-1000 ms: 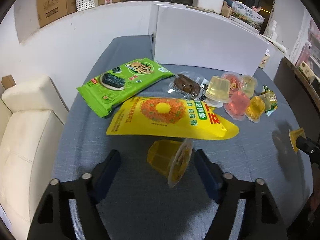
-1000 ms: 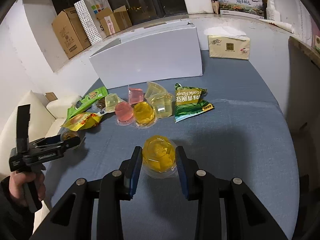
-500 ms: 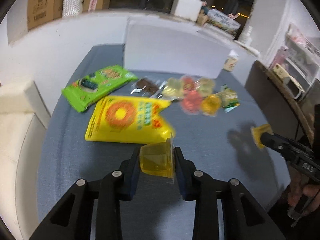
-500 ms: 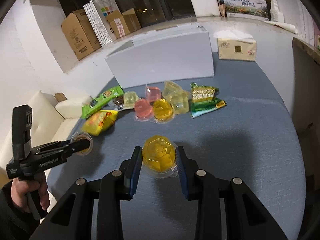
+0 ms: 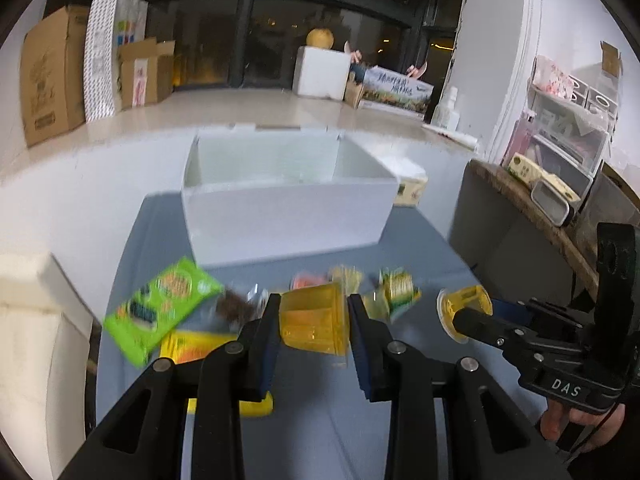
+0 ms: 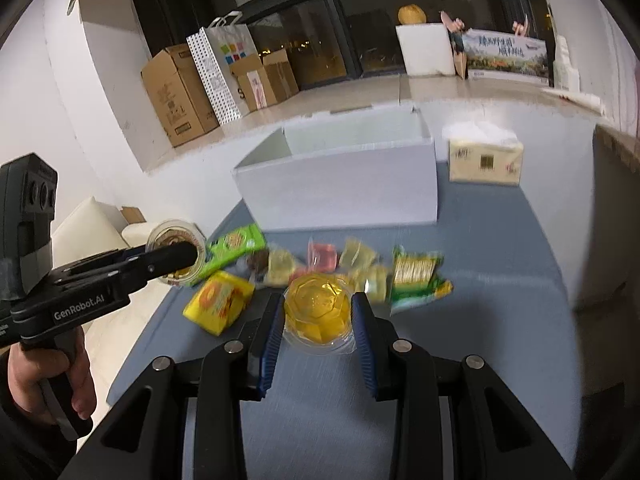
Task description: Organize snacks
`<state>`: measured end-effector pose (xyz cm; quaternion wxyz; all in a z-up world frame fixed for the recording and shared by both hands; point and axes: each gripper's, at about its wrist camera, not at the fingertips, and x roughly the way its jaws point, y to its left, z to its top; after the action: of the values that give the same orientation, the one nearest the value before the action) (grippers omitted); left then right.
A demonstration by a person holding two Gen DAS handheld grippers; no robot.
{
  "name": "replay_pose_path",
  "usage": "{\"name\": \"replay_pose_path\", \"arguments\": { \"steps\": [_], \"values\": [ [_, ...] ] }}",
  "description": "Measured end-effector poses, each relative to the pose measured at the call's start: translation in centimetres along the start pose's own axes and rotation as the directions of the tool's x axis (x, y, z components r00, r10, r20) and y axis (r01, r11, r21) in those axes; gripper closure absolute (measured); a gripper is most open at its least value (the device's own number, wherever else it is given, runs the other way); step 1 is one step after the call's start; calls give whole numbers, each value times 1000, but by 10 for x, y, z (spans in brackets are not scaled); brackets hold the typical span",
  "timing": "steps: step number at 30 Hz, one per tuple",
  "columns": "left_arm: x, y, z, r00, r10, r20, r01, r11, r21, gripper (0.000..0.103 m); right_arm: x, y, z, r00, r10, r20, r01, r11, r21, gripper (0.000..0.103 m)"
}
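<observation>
- Jelly cups, 2 of them, are sitting clamped in the tongs above the counter: left tongs are gripping an orange jelly cup, right tongs are gripping a yellow jelly cup.
- Loose snack packets are lying on the counter beyond both.
- Farther back, an open white box is standing.

Far left, cardboard boxes stand beside a dotted paper bag; a tissue pack sits far right on the table.
</observation>
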<state>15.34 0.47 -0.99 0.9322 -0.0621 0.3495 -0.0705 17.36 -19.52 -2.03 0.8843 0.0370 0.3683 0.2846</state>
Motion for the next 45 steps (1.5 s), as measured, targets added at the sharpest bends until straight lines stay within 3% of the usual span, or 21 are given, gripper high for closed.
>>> {"name": "replay_pose_path", "arguments": {
  "steps": [7,14,18,23,24,25,26,27,28,31,38,45],
  "values": [
    [30,11,69,999,16,39,-16,1000,18,67,19,-12,65,999,-27,38,28,999,-22,66],
    [86,49,127,997,71,19,-71,997,-14,67,73,-33,141,997,-68,42,69,998,-9,66],
    [121,67,137,993,114,-22,-114,993,-19,67,104,-45,165,994,-101,39,101,995,-17,66],
    [155,86,133,986,149,-75,-151,988,-29,66,133,-56,170,992,-122,1,122,992,-15,66],
    [159,90,132,986,146,-85,-150,988,-42,54,138,-58,169,992,-127,-5,127,992,-13,65],
    [165,94,130,983,150,-104,-156,986,-57,43,141,-60,169,992,-128,-13,128,992,-9,58],
    [167,96,128,982,158,-108,-165,985,-60,18,145,-62,168,991,-134,-31,134,991,3,46],
    [168,96,126,982,160,-100,-166,984,-59,10,146,-64,167,991,-133,-32,134,991,16,17],
    [166,93,125,987,137,-85,-142,989,-46,8,144,-65,164,992,-129,-9,129,991,25,8],
    [165,83,122,982,167,-83,-167,986,7,0,141,-66,162,989,-148,0,148,989,29,8],
    [142,74,126,981,182,-63,-182,983,11,0,119,-62,155,990,-141,15,140,990,33,7],
    [85,53,112,981,195,-15,-194,980,30,0,63,-48,139,989,-127,74,127,992,14,0]
  ]
}}
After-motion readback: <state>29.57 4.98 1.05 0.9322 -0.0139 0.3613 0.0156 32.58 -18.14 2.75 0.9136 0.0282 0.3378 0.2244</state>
